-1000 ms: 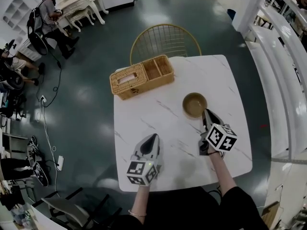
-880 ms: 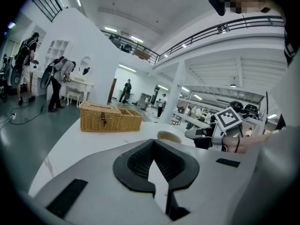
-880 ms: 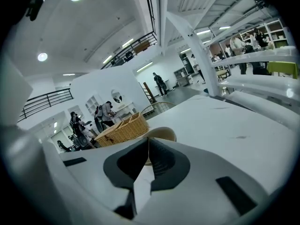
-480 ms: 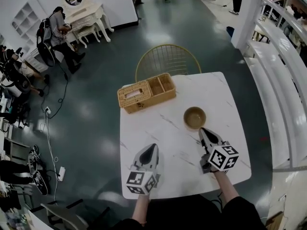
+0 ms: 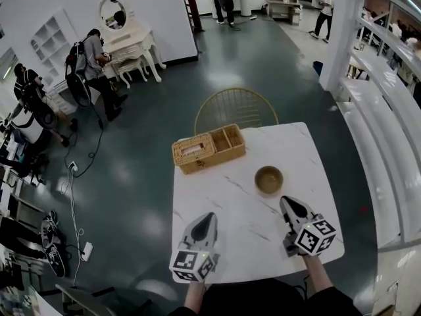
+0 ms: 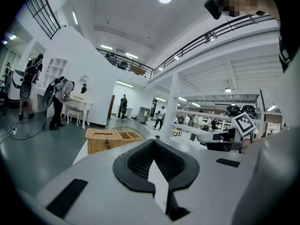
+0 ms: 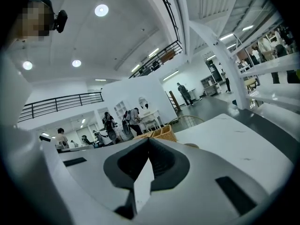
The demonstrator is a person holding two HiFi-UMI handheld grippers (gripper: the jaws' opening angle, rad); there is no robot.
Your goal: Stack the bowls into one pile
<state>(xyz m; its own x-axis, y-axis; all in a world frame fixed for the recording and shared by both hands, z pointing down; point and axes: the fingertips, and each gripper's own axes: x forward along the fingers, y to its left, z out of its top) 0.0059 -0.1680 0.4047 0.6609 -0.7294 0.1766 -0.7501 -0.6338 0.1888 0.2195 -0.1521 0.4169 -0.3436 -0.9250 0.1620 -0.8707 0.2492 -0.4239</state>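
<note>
Head view, and the brown bowl [image 5: 269, 180] sits right of centre on the white marble table [image 5: 223, 196], down-right of the wicker basket [image 5: 209, 148] at the table's upper left corner. Left claw [image 5: 209, 217] is over the table's lower left, pressed together, empty. Right claw [image 5: 287, 203] is just below the bowl, apart from it, also pressed together on nothing.

The white, grey-veined desk [image 5: 227, 199] carries two things. A wicker basket [image 5: 208, 149] with open compartments lies along the far edge at the far left corner. A brown bowl [image 5: 269, 179] stands upright right of centre, apart from the basket.
</note>
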